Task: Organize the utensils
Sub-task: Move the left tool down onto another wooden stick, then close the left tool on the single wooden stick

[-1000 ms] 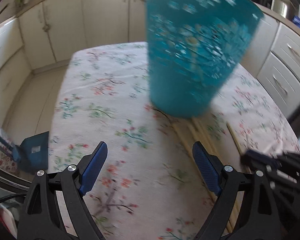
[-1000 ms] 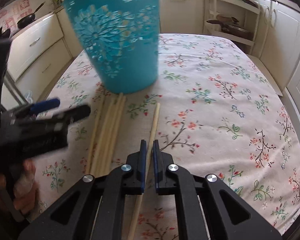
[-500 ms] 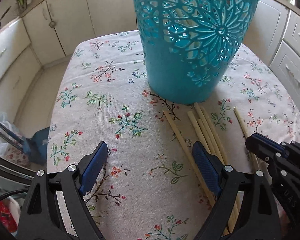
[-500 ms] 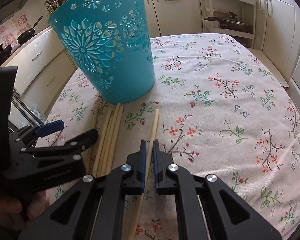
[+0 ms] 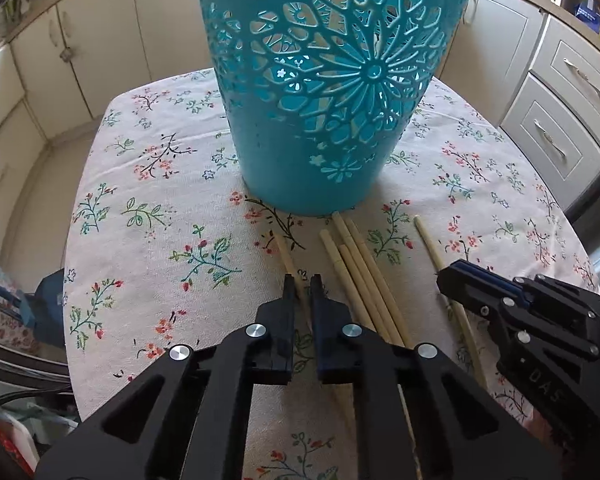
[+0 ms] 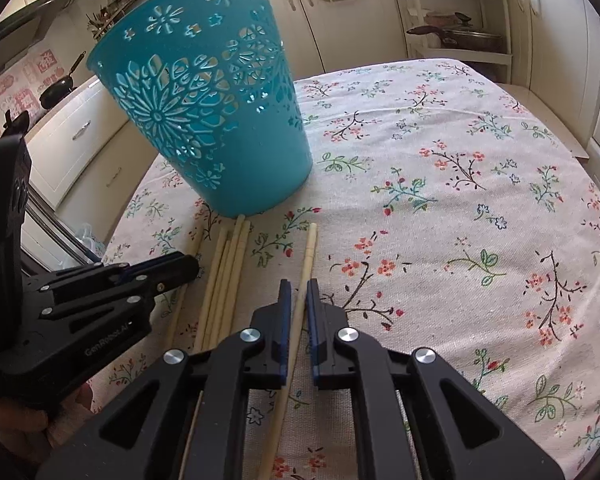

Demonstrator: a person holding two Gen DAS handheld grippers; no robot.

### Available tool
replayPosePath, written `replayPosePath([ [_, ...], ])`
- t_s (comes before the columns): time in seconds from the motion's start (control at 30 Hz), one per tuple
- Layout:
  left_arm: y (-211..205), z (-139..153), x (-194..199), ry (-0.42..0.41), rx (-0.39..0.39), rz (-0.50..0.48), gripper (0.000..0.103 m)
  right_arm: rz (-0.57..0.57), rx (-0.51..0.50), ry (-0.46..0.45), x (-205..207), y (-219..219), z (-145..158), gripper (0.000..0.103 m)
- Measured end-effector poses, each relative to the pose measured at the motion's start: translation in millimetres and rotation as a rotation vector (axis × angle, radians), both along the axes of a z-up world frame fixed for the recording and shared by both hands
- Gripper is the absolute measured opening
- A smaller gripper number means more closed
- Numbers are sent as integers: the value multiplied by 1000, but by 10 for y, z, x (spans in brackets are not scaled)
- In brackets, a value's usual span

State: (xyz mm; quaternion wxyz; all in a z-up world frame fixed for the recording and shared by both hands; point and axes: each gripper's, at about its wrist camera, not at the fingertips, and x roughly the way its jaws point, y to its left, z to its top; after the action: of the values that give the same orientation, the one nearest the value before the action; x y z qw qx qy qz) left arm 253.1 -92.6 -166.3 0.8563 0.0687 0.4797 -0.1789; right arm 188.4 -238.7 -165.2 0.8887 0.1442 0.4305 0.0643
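While both grippers clamp chopsticks — left gripper (image 5: pixel 301 285), right gripper (image 6: pixel 295 292) — its side reads, perhaps, "GenRobot.AI".

cabinets (image 5: pixel 92 52): cream, all round | tablecloth (image 6: pixel 440 208): floral | shelf rack (image 6: pixel 456 20): pans | light: daylight

The blue basket (image 5: pixel 332 92) looks like smooth plastic with flower holes cut in it. The sticks (image 5: pixel 364 276) look like pale, dull wood. The table (image 6: pixel 460 208) wears a soft, rough cloth with printed flowers. The left tongs (image 5: pixel 301 286) and right tongs (image 6: pixel 296 292) look like dull black plastic with shiny metal screws.
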Motion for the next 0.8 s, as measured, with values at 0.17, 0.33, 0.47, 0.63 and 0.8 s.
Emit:
replayPosePath([
  [0.17,7,-17,-15,-21,20,-24,6,10,3,-6,-5,6,0,14],
  [0.33,-9,-27,-60,-37,40,-32,7,18,0,-11,-7,27,-2,17],
  [0.47,-9,-51,-63,-58,56,-38,7,18,6,-11,-11,16,-1,18],
  [0.63,-30,-70,-57,-82,64,-40,7,30,7,-16,-10,44,-2,23],
  [0.8,-54,-73,-51,-96,66,-38,8,37,4,-18,-7,67,-2,25],
])
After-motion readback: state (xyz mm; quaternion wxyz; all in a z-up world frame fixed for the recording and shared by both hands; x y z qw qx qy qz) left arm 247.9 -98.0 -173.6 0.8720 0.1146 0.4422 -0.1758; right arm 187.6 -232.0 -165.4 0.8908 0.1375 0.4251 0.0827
